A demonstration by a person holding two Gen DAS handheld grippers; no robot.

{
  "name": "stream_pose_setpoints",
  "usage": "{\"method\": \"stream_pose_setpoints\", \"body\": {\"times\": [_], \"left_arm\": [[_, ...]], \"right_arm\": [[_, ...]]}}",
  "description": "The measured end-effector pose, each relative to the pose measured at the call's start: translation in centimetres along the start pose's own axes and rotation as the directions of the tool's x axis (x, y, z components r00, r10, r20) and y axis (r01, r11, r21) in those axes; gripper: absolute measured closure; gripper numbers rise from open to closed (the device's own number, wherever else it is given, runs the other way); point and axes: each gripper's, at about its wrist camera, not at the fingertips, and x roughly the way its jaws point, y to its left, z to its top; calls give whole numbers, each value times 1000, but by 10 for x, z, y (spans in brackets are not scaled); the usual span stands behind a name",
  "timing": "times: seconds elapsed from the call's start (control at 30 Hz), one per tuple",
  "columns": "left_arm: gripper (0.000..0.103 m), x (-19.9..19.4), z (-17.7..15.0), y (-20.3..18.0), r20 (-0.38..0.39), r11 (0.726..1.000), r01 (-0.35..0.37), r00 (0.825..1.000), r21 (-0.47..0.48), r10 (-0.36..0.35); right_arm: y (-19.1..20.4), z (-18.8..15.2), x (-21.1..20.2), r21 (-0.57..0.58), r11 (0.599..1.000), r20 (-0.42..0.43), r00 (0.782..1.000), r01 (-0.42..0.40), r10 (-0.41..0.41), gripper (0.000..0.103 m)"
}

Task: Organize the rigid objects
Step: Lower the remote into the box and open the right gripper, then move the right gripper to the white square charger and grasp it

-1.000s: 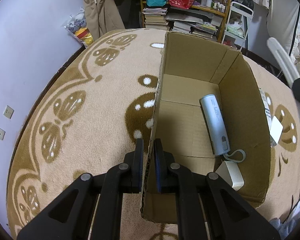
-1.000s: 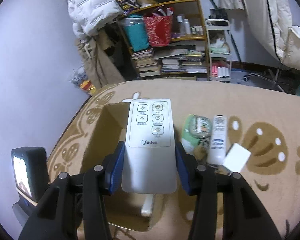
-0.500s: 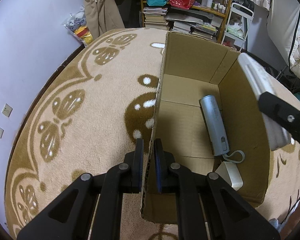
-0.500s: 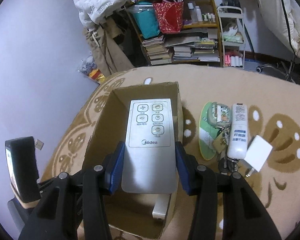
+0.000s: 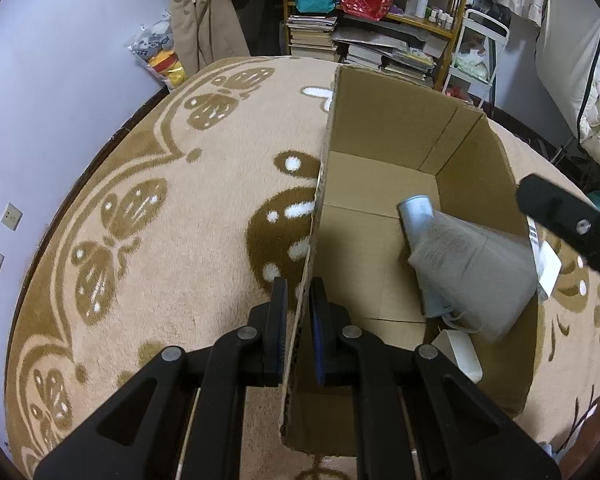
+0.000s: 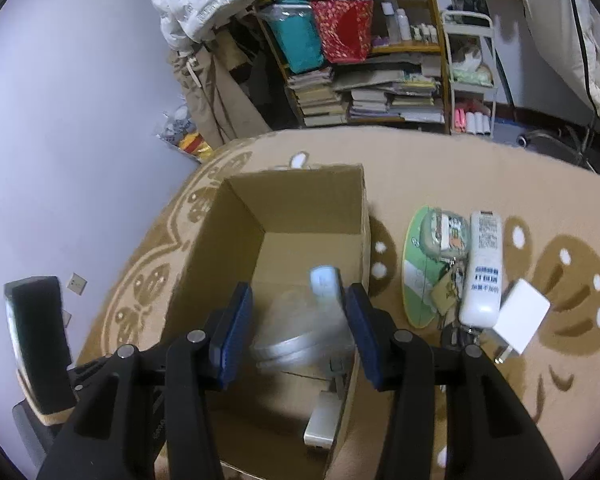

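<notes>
So right tool (image 6: 296, 332) is spread, remote (image 6: 300, 344) dropping into box (image 5: 380, 128); left tool (image 5: 298, 316) pinches its wall. Next grab: white remote (image 6: 482, 268).

A tan rug (image 6: 440, 168) with brown butterfly and flower patterns carries everything. An open cardboard box (image 6: 300, 204) stands on it, toward the purple wall. Just beside the box's right wall lies a green oval card (image 6: 416, 280), with a small patterned pouch (image 6: 446, 230) on its far end. Next to these lies a white remote (image 6: 482, 268), lengthwise, with a bunch of keys (image 6: 450, 284) between it and the card. A white charger block (image 6: 520, 316) lies at the remote's near end, touching it.
</notes>
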Motion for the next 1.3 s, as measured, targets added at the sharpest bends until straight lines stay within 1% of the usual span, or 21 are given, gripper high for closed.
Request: {"method": "stream_pose_setpoints", "body": {"times": [0.03,0.1,0.17,0.23,0.3,0.33,0.43,0.67,0.77,0.87,1.03,1.3], "left_arm": [[92,1,0,0,-4,1000,5,1000,2,-5],[92,0,0,-2,1,1000,-8,1000,8,8],[92,-1,0,-3,3,1000,-10,1000,12,10],[92,-1,0,-3,2,1000,-10,1000,12,10],[92,-1,0,-2,5,1000,-9,1000,9,9],[92,-2,0,-2,5,1000,-7,1000,7,7],[92,-2,0,0,5,1000,-6,1000,3,6],[92,-2,0,0,5,1000,-7,1000,4,7],[91,-2,0,0,5,1000,-7,1000,5,7],[91,-2,0,0,5,1000,-8,1000,5,8],[91,-2,1,1,7,1000,-13,1000,9,13],[92,-1,1,2,6,1000,-13,1000,2,13]], "right_arm": [[0,1,-2,-4,1000,6,1000,0,0,51],[1,5,-6,-12,1000,13,1000,2,-1,51],[1,9,-11,-20,1000,17,1000,5,-5,48],[-2,13,-15,-22,1000,24,1000,14,-13,31],[-7,17,-22,-20,1000,44,999,22,-21,22],[-11,19,-25,-20,999,53,998,34,-33,19],[-25,25,-28,-7,998,57,996,68,-68,14],[-63,30,-22,21,991,18,991,133,-133,12],[-76,25,-17,24,986,-3,986,167,-167,12],[-88,17,-11,24,983,-25,983,184,-183,12],[-109,7,-3,26,973,-45,973,228,-227,12],[-147,-4,8,79,963,-77,964,259,-253,12]]}}
